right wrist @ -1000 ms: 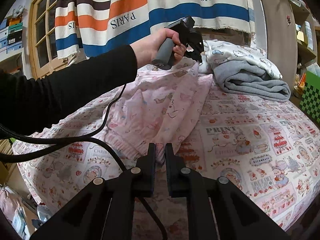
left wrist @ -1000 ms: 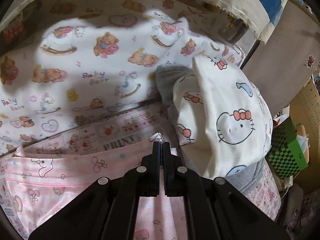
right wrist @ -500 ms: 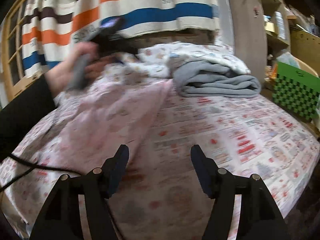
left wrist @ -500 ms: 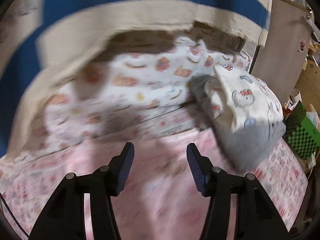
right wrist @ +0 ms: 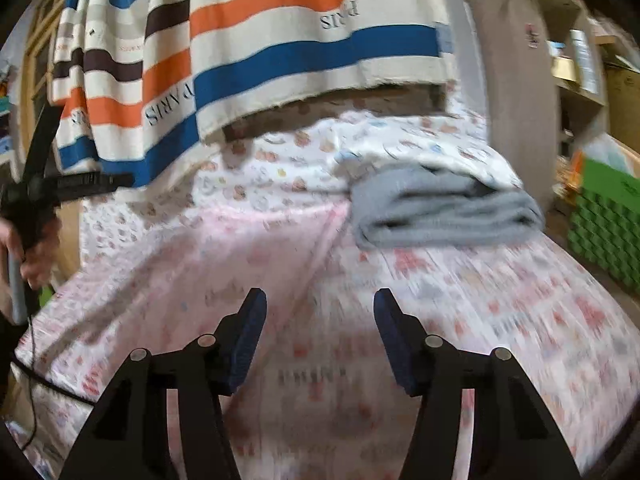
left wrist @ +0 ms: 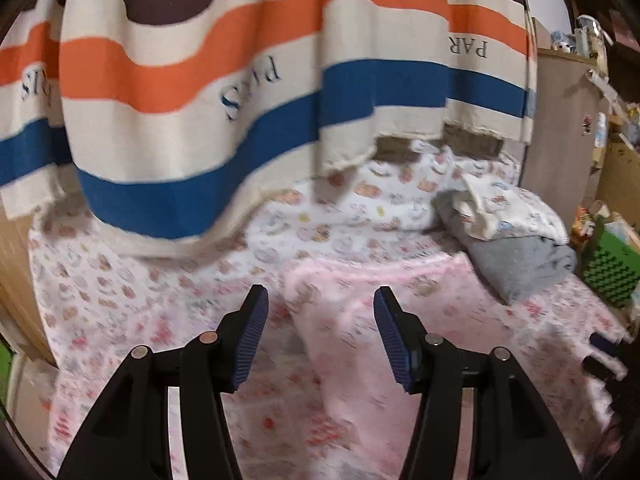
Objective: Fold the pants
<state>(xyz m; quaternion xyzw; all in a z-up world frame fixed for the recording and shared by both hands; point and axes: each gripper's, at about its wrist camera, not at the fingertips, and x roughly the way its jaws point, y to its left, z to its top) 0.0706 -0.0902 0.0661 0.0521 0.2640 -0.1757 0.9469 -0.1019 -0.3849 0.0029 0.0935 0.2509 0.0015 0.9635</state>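
The pink printed pants (left wrist: 400, 320) lie flat on the bed, folded lengthwise, with the waistband toward the pillows. My left gripper (left wrist: 320, 320) hovers above their left edge, open, with nothing between its blue pads. In the right wrist view the pants (right wrist: 200, 264) stretch away to the left. My right gripper (right wrist: 318, 320) hangs over the bed sheet just right of them; its jaws are closing and hold nothing. The left gripper (right wrist: 60, 184) shows at the far left of that view, held by a hand (right wrist: 36, 248). Both views are blurred by motion.
A folded grey garment under a white cat-print one (left wrist: 516, 252) sits at the bed's far right, seen too from the right wrist (right wrist: 440, 208). A striped cloth (left wrist: 240, 80) hangs over the head of the bed. A green checked box (left wrist: 608, 276) and shelves stand to the right.
Both grippers were shut on the pants' edge a second ago; both have let go, opened and drawn back and up. The left one swung away to the left.
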